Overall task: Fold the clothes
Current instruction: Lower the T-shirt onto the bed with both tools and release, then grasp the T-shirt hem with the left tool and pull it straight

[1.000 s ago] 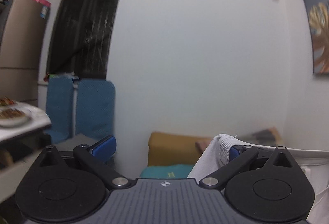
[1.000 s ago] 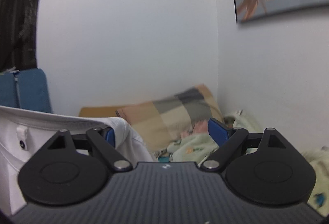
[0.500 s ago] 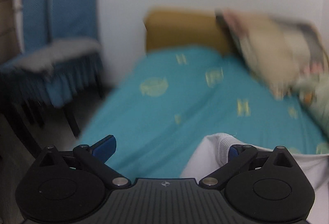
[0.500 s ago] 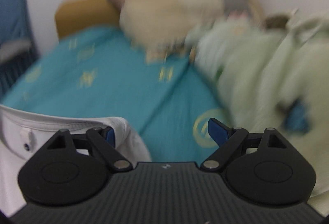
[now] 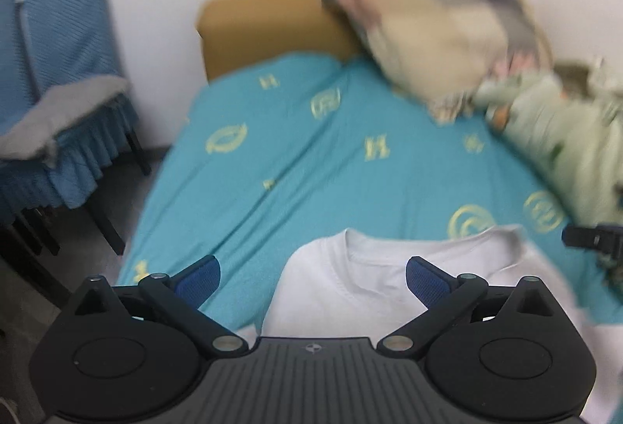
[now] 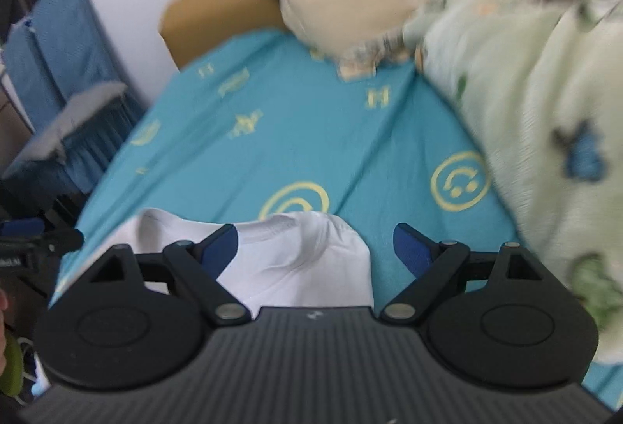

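Jaws of both the left gripper (image 5: pixel 310 278) and right gripper (image 6: pixel 315 248) stand wide, gripping nothing; the white shirt (image 5: pixel 373 291) could bunch unevenly on the teal sheet (image 5: pixel 296 167).

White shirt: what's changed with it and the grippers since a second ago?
Both grippers have tipped down from facing the wall to the bed, bringing the white shirt down onto the teal sheet, collar toward the pillow. The left gripper and right gripper stand as wide open as before, the shirt's shoulders lying between the fingers, not pinched.
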Available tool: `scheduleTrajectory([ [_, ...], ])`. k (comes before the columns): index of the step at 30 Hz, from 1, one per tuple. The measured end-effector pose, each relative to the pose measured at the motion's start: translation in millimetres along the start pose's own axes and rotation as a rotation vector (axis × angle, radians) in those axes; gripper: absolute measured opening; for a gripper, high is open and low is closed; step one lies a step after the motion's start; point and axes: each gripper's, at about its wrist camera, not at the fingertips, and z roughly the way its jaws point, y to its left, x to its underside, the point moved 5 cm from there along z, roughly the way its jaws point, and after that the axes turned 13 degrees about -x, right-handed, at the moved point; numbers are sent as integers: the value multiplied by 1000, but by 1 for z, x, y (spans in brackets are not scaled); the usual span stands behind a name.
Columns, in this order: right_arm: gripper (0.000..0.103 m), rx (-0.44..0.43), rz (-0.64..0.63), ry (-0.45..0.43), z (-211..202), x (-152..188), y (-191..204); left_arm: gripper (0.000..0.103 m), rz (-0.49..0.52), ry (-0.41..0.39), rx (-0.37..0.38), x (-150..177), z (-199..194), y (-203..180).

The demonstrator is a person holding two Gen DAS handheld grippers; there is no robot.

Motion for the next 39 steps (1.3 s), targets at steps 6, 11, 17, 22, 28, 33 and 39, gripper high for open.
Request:
scheduleTrajectory([
  [6,88,16,-47,-138,-103,34,37,102,-58,-138,36,45,-128,22],
  [11,88,62,-147,-207,-189,87,66,102,-89,-241,70,104,-232,34],
  [17,64,-1,-103,-247,-255,137,89,102,-182,-206,101,175,-327,43],
  [22,88,-98,-11,-271,-280,167,103,100,-321,-95,36,208,-310,76],
  [28,87,-88,46,-248,-263,195,90,88,-543,31,-9,227,-239,121],
  [33,88,-66,138,-198,-226,204,59,80,-699,56,-14,225,-178,140],
  [39,87,-61,207,-156,-186,208,36,69,-745,15,-30,203,-108,145],
])
